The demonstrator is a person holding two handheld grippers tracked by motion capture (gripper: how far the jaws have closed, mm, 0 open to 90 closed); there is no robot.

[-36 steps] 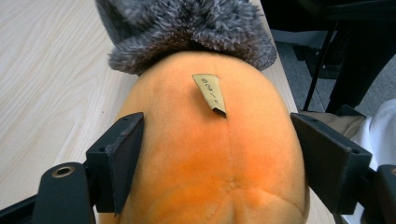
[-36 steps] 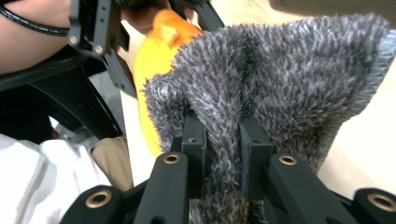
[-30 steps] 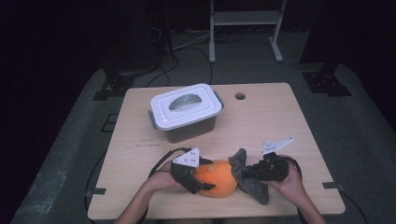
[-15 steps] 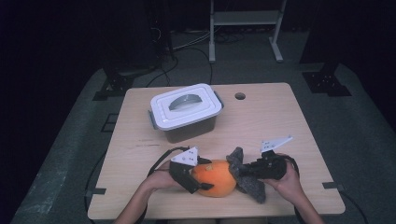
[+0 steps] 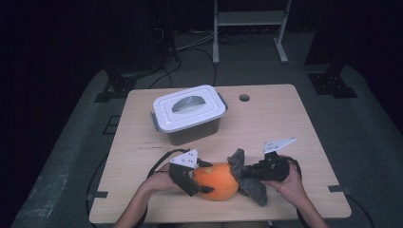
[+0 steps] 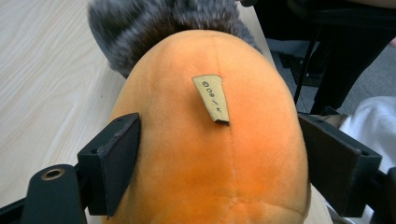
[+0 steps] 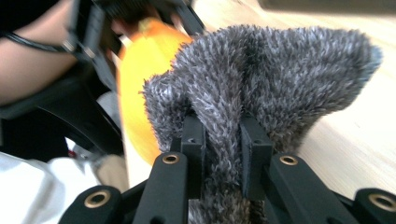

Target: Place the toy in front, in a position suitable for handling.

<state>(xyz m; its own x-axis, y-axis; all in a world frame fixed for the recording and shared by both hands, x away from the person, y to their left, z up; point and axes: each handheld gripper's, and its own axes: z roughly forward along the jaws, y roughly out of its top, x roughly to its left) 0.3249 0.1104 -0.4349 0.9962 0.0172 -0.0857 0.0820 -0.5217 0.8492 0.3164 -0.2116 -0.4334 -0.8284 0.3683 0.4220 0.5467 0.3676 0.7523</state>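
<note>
An orange plush toy (image 5: pixel 216 181) with a grey furry part (image 5: pixel 248 179) lies near the table's front edge. My left gripper (image 5: pixel 207 176) comes in from the left and is shut on the orange body (image 6: pixel 210 154), one pad (image 6: pixel 116 154) pressing each flank. A small tan label (image 6: pixel 212 98) sits on the plush's seam. My right gripper (image 5: pixel 250 174) reaches in from the right. It is shut on a fold of the grey fur (image 7: pixel 266 74), which bulges between and above its jaws (image 7: pixel 223 149). In the right gripper view the orange body (image 7: pixel 140 79) shows behind the fur.
A grey box with a white snap-on lid (image 5: pixel 189 111) stands at the back left of the wooden table (image 5: pixel 294 128). A round cable hole (image 5: pixel 244 98) is in the tabletop behind it. A metal frame (image 5: pixel 249 28) stands on the dark floor beyond.
</note>
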